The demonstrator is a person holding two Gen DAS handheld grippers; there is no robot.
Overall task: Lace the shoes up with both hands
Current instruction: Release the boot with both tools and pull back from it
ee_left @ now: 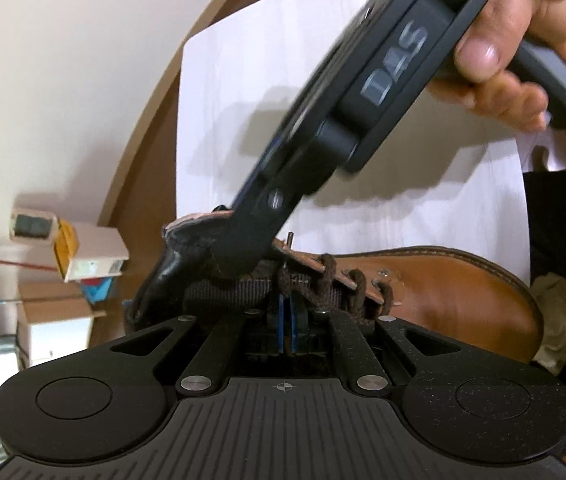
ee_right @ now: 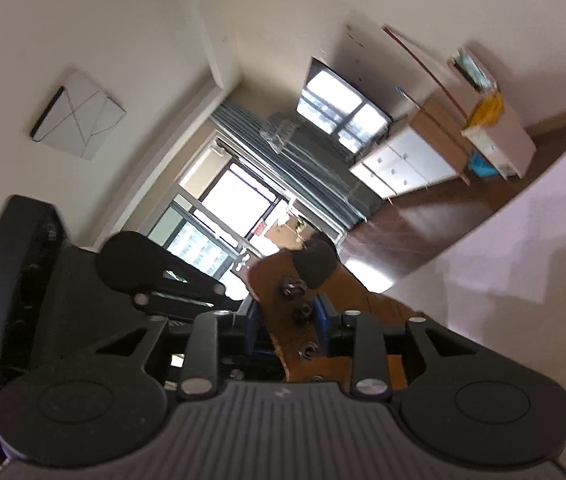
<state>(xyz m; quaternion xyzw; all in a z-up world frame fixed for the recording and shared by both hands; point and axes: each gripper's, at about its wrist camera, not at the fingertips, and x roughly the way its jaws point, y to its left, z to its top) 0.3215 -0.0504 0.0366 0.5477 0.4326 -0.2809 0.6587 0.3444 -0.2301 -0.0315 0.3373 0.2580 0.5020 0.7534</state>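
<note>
The left claw (ee_left: 286, 316) was clenched on the dark lace (ee_left: 284, 280) of the brown shoe (ee_left: 455, 292). The right claw (ee_right: 285, 320) straddled the shoe's eyelet flap (ee_right: 283, 308); whether it gripped was unclear.

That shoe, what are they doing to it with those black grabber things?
A person is lacing a brown shoe using a gripper in each hand. The left gripper is shut on the dark lace, holding it up beside the eyelets. The right gripper has the shoe's leather flap between its blue pads; whether they press on it is unclear. The lower eyelets are already laced.
</note>
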